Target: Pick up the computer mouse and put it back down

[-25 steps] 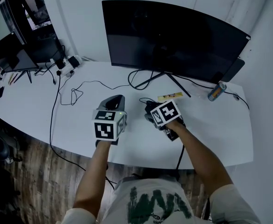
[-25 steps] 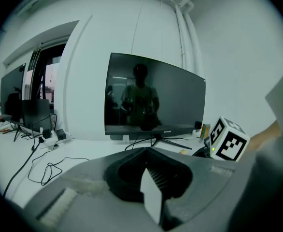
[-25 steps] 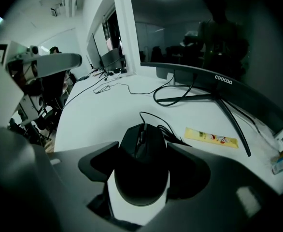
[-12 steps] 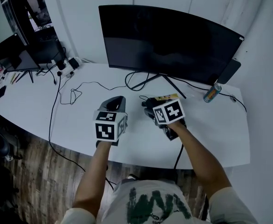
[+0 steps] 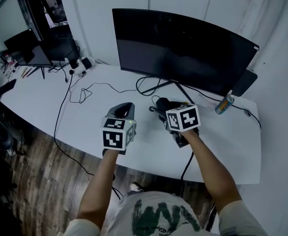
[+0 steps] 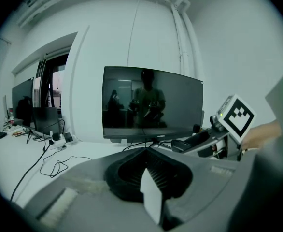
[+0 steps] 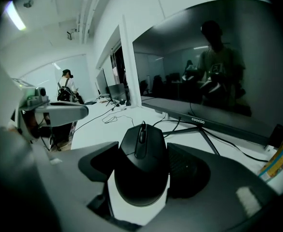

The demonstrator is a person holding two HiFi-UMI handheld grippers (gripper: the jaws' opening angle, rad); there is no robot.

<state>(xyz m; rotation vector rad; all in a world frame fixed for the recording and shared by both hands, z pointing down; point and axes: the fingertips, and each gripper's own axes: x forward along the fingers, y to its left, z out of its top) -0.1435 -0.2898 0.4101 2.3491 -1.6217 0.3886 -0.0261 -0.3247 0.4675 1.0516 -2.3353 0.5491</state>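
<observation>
White and curved, the desk (image 5: 36,100) carried a wide dark monitor (image 5: 183,48) on a thin stand. Loose cables (image 5: 85,90) lay on its left part, and a drink can (image 5: 224,103) stood near its right end. We held one gripper in each hand over the front part of the desk. Our right gripper (image 5: 159,106) had its jaws set wide and closed on the two sides of the black computer mouse (image 7: 141,163). The mouse sat between them with its wheel end pointing away toward the monitor. We saw it raised off the desk, in front of the monitor stand. Our left gripper (image 6: 146,151) was empty: its jaws met at the tips, with nothing between them. It hung just beside the right one and did not touch it. Far behind, in the right gripper view, a person (image 7: 66,86) stood near other desks.
</observation>
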